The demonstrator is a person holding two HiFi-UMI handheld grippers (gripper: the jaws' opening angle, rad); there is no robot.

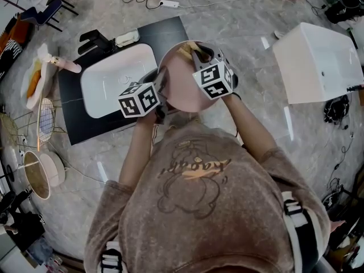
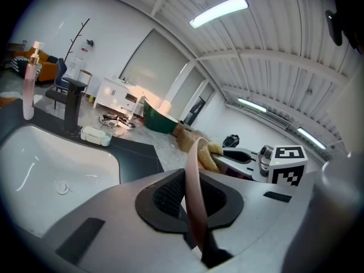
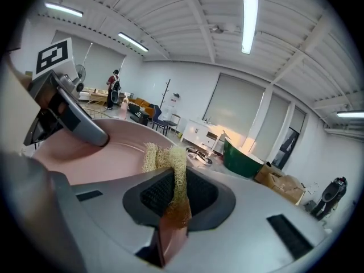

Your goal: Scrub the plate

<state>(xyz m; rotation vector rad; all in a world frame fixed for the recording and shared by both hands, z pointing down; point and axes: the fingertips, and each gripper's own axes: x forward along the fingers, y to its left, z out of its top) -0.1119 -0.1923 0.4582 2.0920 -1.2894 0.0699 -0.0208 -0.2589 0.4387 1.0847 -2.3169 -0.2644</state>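
Note:
A pink plate (image 1: 181, 81) is held up on edge over the black counter, beside the white sink (image 1: 116, 78). My left gripper (image 1: 161, 92) is shut on the plate's rim; the left gripper view shows that rim (image 2: 193, 186) edge-on between the jaws. My right gripper (image 1: 200, 54) is shut on a tan fibrous scrubber (image 3: 170, 169) with an orange-brown tail. In the right gripper view the scrubber's tip lies against the plate (image 3: 96, 158), by its far rim. In the left gripper view the scrubber (image 2: 207, 152) shows behind the plate.
A black tap (image 1: 94, 40) and a white soap dish (image 1: 127, 37) stand behind the sink. A pink pump bottle (image 1: 65, 65) lies at the counter's left end. A white box (image 1: 318, 61) stands on the floor at right, a wire rack (image 1: 45, 118) and round stool (image 1: 40, 172) at left.

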